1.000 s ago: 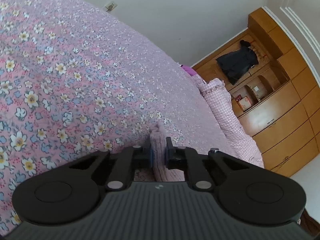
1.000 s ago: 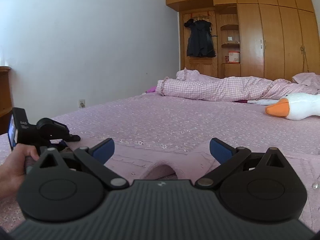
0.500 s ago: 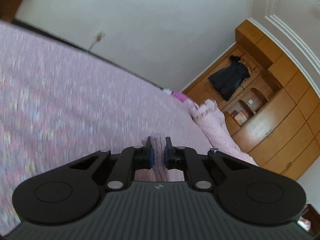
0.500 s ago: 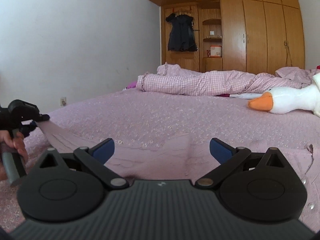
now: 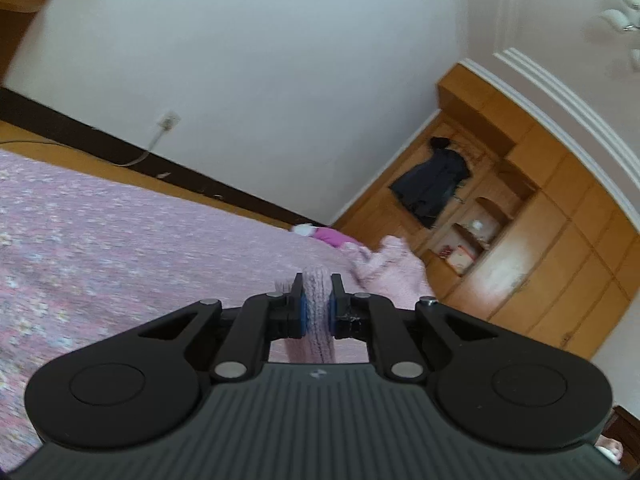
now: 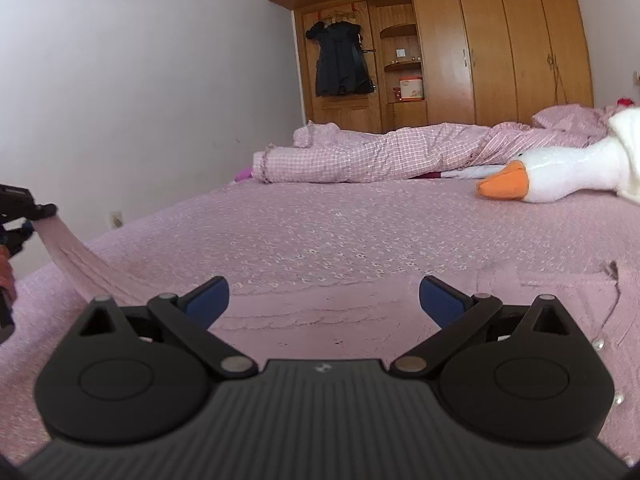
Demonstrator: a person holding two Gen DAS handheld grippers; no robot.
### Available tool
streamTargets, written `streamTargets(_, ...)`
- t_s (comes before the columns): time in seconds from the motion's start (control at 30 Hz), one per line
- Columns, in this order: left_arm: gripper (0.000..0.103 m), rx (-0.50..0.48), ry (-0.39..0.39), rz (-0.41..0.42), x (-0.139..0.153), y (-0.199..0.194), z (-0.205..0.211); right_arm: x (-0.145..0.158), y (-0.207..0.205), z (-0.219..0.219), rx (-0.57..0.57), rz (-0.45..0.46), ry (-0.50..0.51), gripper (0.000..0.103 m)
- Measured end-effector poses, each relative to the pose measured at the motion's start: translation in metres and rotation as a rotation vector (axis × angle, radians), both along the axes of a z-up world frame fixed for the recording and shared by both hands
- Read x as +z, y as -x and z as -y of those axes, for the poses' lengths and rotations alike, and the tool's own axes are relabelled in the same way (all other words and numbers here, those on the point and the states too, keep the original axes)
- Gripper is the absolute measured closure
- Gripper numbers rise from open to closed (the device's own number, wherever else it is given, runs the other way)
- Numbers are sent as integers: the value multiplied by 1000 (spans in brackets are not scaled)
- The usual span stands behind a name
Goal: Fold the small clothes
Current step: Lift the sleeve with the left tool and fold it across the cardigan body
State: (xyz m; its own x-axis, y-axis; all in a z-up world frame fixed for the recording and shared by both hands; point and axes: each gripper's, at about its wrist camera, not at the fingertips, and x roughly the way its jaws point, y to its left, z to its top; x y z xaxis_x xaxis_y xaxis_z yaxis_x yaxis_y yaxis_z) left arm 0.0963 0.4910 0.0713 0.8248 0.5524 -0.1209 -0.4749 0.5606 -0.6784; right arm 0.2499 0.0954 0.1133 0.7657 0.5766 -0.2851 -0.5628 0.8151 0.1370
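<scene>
- The pink knitted garment [image 6: 304, 312] lies low centre on the floral bedspread [image 6: 360, 232], its sleeve now drawn taut to far left (higher than before).
- The left gripper [image 5: 316, 306] stays clamped on that sleeve.
- The right gripper [image 6: 324, 300] hovers wide apart, empty.

Home bedroom: bed [image 6: 360, 232] with floral pink cover, rumpled quilt [image 6: 380, 156], wooden wardrobe [image 6: 500, 40], hanging dark coat [image 6: 340, 60].

Bed [image 6: 360, 232] with cardigan [image 6: 560, 300], quilt [image 6: 380, 156], goose [image 6: 560, 176]
</scene>
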Motion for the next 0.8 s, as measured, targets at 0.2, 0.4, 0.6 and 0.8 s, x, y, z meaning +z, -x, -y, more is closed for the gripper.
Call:
streamTargets(0.2,92,-185,-68,59,32,-25,50,3,-11,27,-113,-42,-8,0)
streamTargets(0.4,92,-342,-142,50,54,-75,141,7,-20,64,-203,-66,-22,0)
streamTargets(0.6,92,-502,-130,-19,38,-130,247,-4,-22,137,-282,-74,-4,0)
streamTargets(0.8,92,-624,-151,-148,8,-166,356,-9,-34,215,-424,-112,-53,0)
